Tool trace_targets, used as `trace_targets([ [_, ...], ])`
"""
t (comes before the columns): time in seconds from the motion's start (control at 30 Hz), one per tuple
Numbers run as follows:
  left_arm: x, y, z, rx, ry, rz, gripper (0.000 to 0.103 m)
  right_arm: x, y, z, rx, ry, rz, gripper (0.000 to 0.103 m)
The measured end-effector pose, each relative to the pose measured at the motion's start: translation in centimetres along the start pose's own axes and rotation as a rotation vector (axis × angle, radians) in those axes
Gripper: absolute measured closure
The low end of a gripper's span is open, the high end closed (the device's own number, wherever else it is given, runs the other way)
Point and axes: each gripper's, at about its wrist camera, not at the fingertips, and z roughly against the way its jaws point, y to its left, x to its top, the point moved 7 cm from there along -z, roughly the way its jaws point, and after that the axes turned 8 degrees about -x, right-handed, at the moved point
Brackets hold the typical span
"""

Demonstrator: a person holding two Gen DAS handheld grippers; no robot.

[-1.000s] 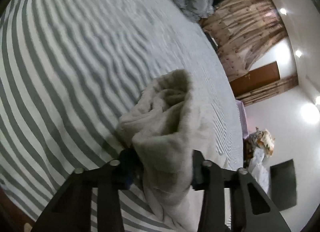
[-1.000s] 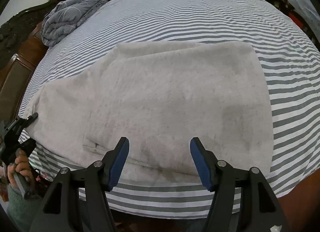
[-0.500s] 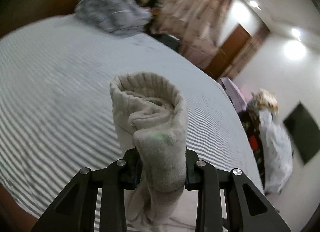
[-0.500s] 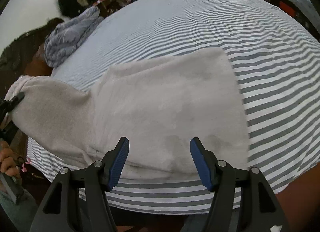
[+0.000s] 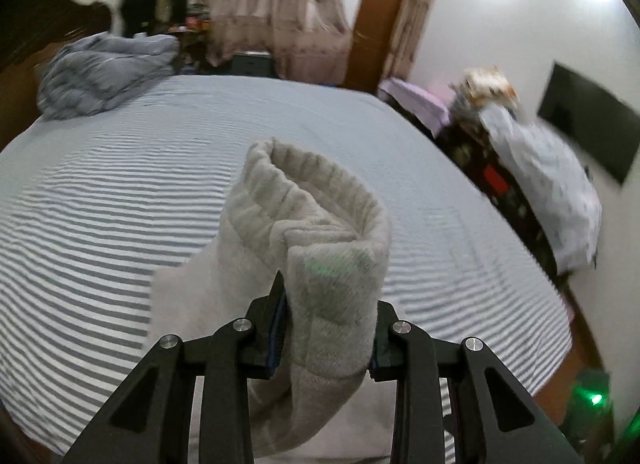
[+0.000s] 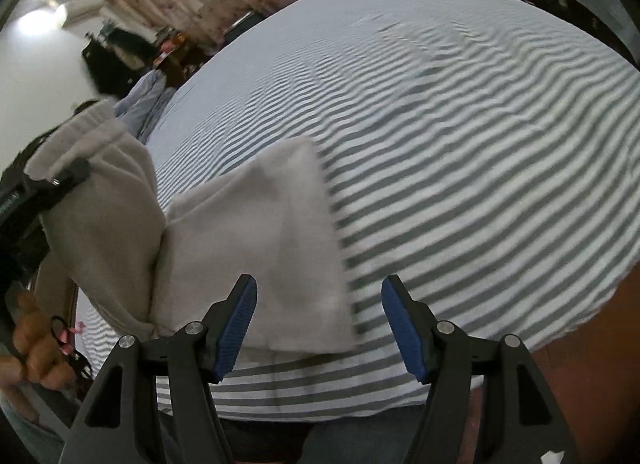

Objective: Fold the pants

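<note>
**Left gripper lifts the waistband end of fleece pants; right gripper open over the bed edge**

Left wrist view, lower centre of the frame: left gripper (image 5: 326, 328) with jaws clamped on a thick bunch of the pale grey fleece pants (image 5: 316, 248), ribbed elastic waistband curled up into a loop at mid-frame, raised clear of the grey-and-white striped bed sheet (image 5: 100, 224). More of the same fabric trailing down past the jaws to the bottom edge. Upper left of the frame: crumpled blue-grey quilt (image 5: 104, 72) on the far corner of the bed. Top centre: pinkish patterned curtains (image 5: 272, 4), with a brown wooden door (image 5: 376, 28) just to their right. Right edge: dark flat wall panel (image 5: 588, 124), blurred.

Right wrist view, bottom centre: right gripper (image 6: 318, 324) with blue-padded jaws spread wide, gripping nothing, hanging over the near edge of the bed. Pants (image 6: 256, 248) in the left half of the frame: one flat folded section lying on the striped sheet (image 6: 460, 144), its right corner between and just beyond the open jaws; another section hoisted off the bed at the left edge, pinched there by the left gripper (image 6: 60, 180). Lower left corner: the left hand (image 6: 36, 344) around that gripper's handle. Upper left: bright ceiling lamp (image 6: 40, 20) and curtains, blurred.
</note>
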Motion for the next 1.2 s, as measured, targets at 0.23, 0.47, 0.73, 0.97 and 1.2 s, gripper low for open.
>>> trace_targets([
  [0.23,-5.8,-6.1,-6.0,0.092,0.09,-0.145,0.071,-0.1,-5.2,-0.3,-0.004,0.016,-0.096,0.04],
  [0.47,-10.3,-7.8,-8.9,0.202,0.114,-0.296,0.062,-1.0,-7.3,-1.4,-0.004,0.041,-0.127,0.04],
  [0.73,-11.8,-8.9,-8.5,0.08,0.194,-0.293,0.03,-0.8,-7.8,-1.3,-0.004,0.037,-0.132,0.04],
  [0.97,-10.6,-8.8,-3.1,-0.113,0.156,-0.279,0.029,-0.1,-6.6,-0.7,0.009,0.017,-0.108,0.04],
  [1.2,-8.2,-1.8,1.3,-0.09,0.114,-0.139,0.029,1.0,-2.3,0.6,0.102,-0.013,-0.004,0.039],
])
